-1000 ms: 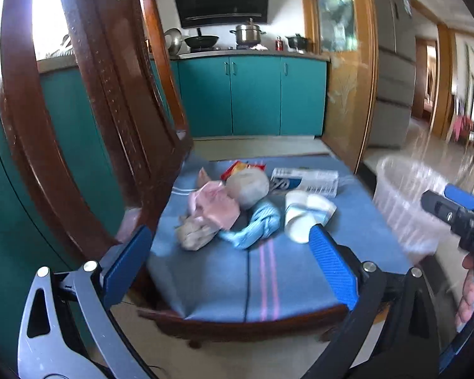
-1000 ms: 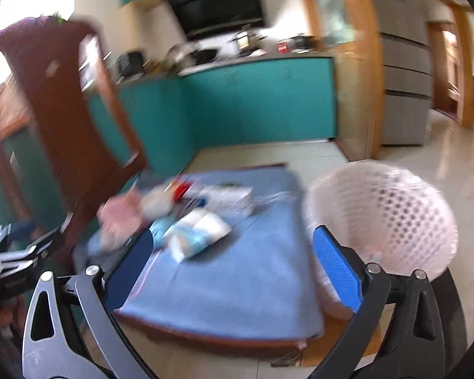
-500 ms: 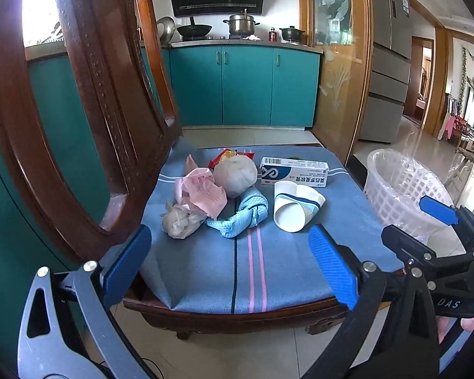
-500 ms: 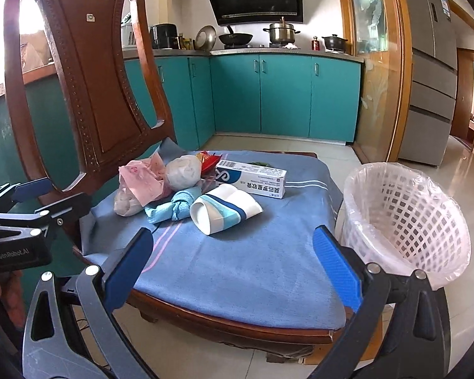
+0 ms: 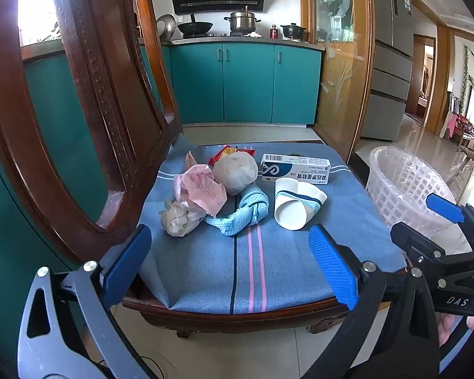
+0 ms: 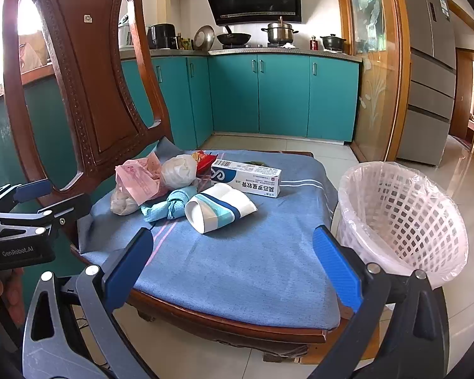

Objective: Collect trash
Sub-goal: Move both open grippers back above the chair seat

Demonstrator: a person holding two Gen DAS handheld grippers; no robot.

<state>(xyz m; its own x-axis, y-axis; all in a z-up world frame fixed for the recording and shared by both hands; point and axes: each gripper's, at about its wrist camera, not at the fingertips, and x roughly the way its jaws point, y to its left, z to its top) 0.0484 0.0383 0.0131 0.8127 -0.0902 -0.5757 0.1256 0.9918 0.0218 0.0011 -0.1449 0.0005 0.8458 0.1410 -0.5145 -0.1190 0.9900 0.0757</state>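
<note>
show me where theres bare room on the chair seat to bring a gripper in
The front half of the blue cushion is bare, from the paper cup to the front edge; so is the strip toward the lined basket. It's crowded at the back by the chair back.

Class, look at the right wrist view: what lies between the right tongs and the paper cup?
Only bare blue cushion lies between the right tongs and the flattened paper cup.
</note>
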